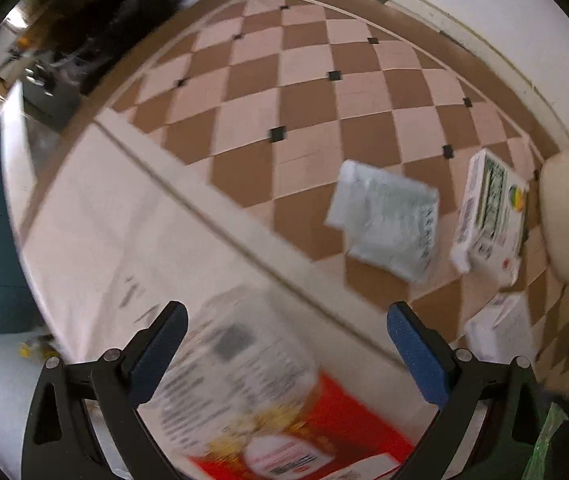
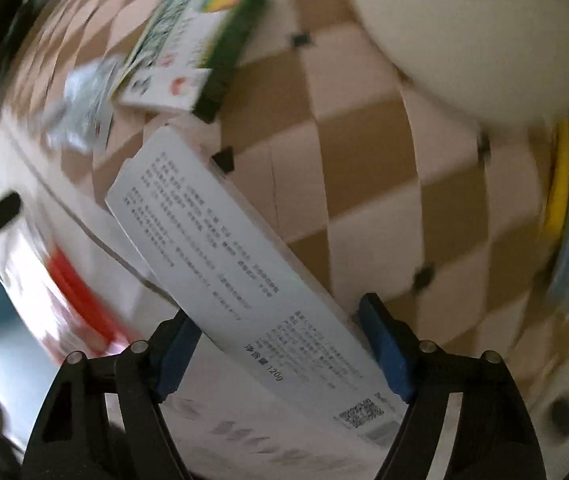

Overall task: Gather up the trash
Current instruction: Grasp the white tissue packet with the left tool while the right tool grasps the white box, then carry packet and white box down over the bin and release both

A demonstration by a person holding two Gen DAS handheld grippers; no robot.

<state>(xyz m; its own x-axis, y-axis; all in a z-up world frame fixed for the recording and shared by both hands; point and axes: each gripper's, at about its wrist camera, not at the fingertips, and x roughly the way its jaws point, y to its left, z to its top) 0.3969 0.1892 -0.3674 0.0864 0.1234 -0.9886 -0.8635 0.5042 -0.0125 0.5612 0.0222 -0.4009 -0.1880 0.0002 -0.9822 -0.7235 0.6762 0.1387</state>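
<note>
Between your left gripper [image 1: 286, 354] fingers sits a blurred white-and-red package [image 1: 268, 400], low at 6 o'clock; the blue pads stand wide apart and released, touching nothing you can see. Up at 12 o'clock runs the checkered tile floor [image 1: 284, 80]. Going right, a crumpled pale bag [image 1: 384, 220] lies on the floor at about 3 o'clock, just beside it a white carton with green print [image 1: 492, 216], and below that a small white paper piece [image 1: 500, 332] at 4 o'clock. Motion blur, so labels unreadable.

On your right wrist view, the red-and-white package [image 2: 72, 280] shows at 9 o'clock, blurred. Your right gripper [image 2: 280, 354] is clenched on a long white flat box with black printed text [image 2: 240, 280]: both blue pads press its sides near the lower end, and the box sticks out tilted toward 11 o'clock, above the floor. The crumpled bag [image 2: 80, 108] lies at 10 o'clock, the green-printed carton [image 2: 196, 44] at 11 o'clock, both on the tiles. A big white rounded object [image 2: 484, 40] fills 1 o'clock; a yellow-and-blue thing [image 2: 568, 200] at 3 o'clock is too blurred to identify.
</note>
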